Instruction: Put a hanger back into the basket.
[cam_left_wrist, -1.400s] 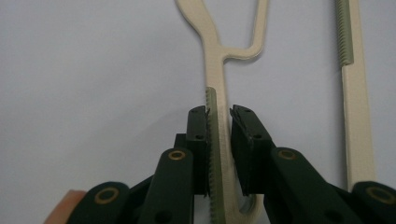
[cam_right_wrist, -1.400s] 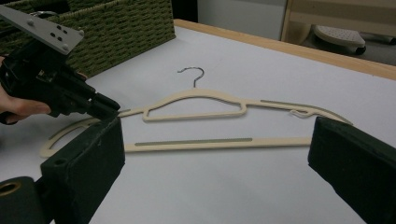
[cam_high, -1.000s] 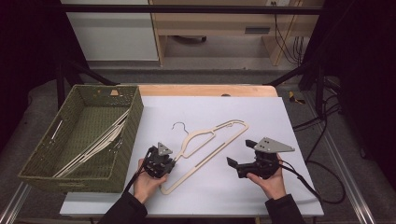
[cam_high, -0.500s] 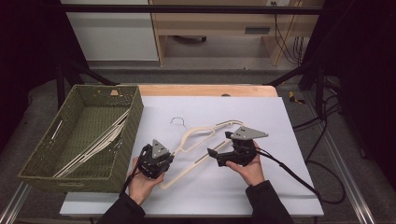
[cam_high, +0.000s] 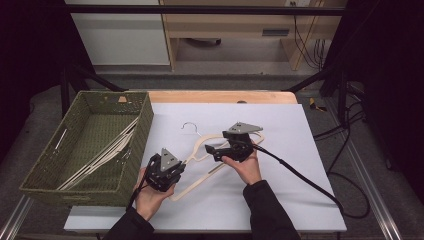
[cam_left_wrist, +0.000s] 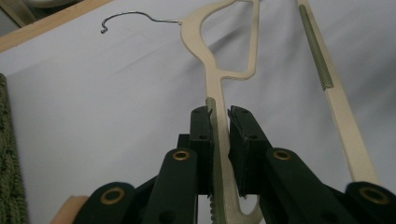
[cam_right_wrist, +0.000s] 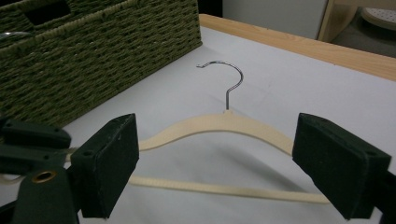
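Note:
A cream wooden hanger (cam_high: 202, 150) with a metal hook (cam_high: 190, 127) lies slanted on the white sheet (cam_high: 290, 135). My left gripper (cam_high: 172, 172) is shut on its near lower end; in the left gripper view the pads (cam_left_wrist: 203, 135) pinch the thin arm (cam_left_wrist: 215, 88), which runs away toward the hook (cam_left_wrist: 135, 16). My right gripper (cam_high: 212, 150) comes at the hanger's middle from the right. Its jaws have just been closing but stand wide; the hanger's arch (cam_right_wrist: 219, 123) shows in the gap, untouched by the pads (cam_right_wrist: 112, 158).
A green woven basket (cam_high: 145, 120) stands at the left of the table with several hangers (cam_high: 107, 152) in it; its wall (cam_right_wrist: 93, 51) is close beside the hook. A black cable (cam_high: 300, 175) trails from the right gripper. A wooden table edge (cam_high: 225, 96) runs along the back.
The right gripper has swept left across the sheet to the hanger's middle. The left gripper has lifted its end of the hanger a little, and the hanger has shifted with it.

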